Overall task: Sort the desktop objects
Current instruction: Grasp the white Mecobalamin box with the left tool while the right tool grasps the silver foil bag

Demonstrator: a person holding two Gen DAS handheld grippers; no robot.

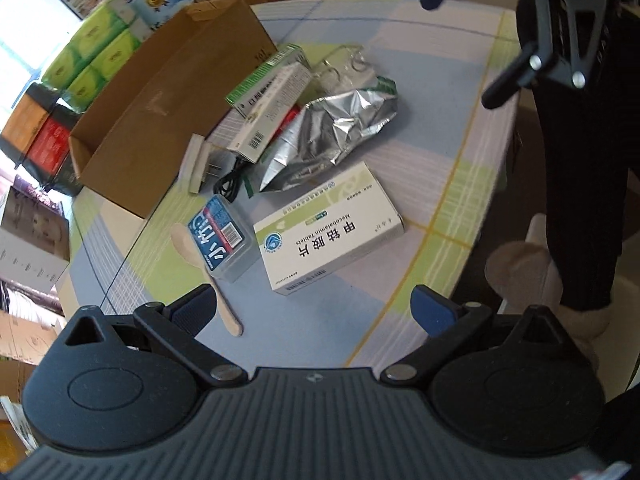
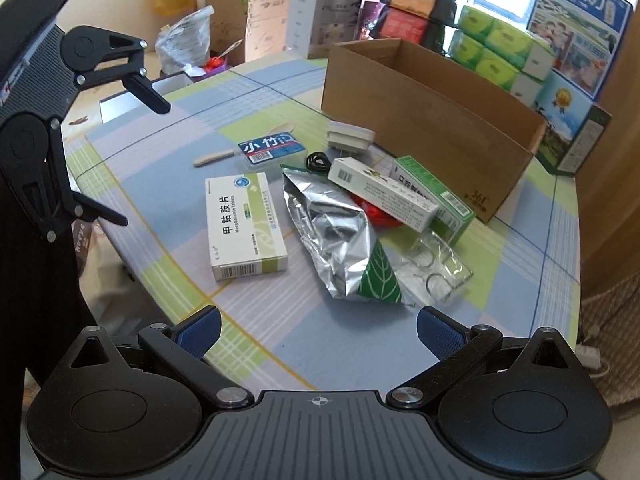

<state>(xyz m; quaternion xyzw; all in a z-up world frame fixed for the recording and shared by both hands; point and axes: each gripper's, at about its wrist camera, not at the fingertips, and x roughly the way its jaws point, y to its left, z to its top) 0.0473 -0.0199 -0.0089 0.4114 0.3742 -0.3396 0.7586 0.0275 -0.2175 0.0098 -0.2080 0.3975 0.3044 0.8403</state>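
A white-and-green medicine box lies flat just ahead of my left gripper, which is open and holds nothing. Left of the medicine box sit a clear plastic case with a blue label and a wooden spoon. A crumpled silver foil bag lies mid-table, in front of my right gripper, which is also open and holds nothing. A long white box rests on a green box. An open cardboard box stands behind them.
A white charger with a black cable, a clear blister pack and something red lie in the pile. Green tissue packs and cartons crowd the table's far side. A person's dark trouser leg stands by the table edge.
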